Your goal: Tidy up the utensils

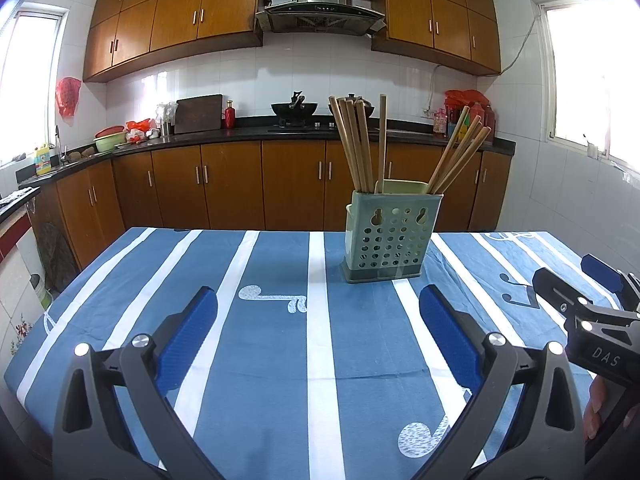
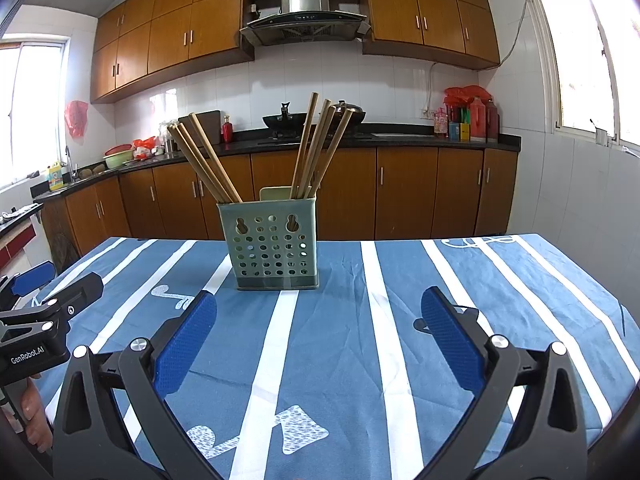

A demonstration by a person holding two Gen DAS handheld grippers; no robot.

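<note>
Blue ribbed pads line both fingers of the left gripper (image 1: pixel 318 332), which is spread wide and holds nothing, low over the striped tablecloth (image 1: pixel 320 380). The right gripper (image 2: pixel 320 334) stands just as wide and just as empty; each one shows at the edge of the other's view, side by side and apart.

Ahead of both, toward the far edge of the table, stands the utensil holder (image 2: pixel 272 248) — a pale green perforated plastic box, upright, its flat holed face with two keyhole slots turned toward the cameras. From the left wrist view it sits right of centre; from the right wrist view, left of centre.

Inside it are wooden chopsticks (image 2: pixel 204 160), all stood on end with their long axes running up out of the open top. They fall into two bunches: one at the holder's left side, leaning up and to the left, and another bunch (image 2: pixel 318 148) at its right side, leaning up and to the right. A pale flat tab (image 2: pixel 276 193) rises between them at the back of the holder.

Beyond the table runs a dark countertop (image 2: pixel 400 140) over brown wooden cabinets (image 2: pixel 404 192), with a wok (image 2: pixel 286 120) on the stove.
</note>
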